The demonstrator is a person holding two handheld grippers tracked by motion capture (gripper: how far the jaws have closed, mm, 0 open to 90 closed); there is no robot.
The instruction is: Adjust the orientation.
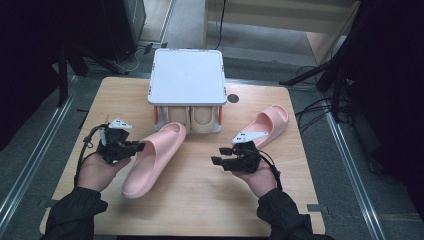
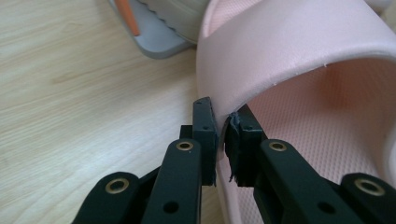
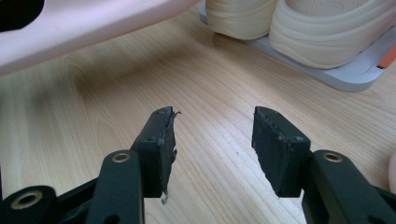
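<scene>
A pink slipper lies at an angle on the wooden table, left of the middle. My left gripper is shut on its left rim; in the left gripper view the gripper pinches the slipper's thin side wall just below the strap. A second pink slipper lies at the right, behind my right hand. My right gripper hovers open over bare wood between the two slippers, pointing left. In the right gripper view the gripper has nothing between its jaws.
A small rack with a white top stands at the table's far middle. A pair of beige shoes sits on its lower grey shelf, close to the held slipper's toe. Dark stands and cables surround the table.
</scene>
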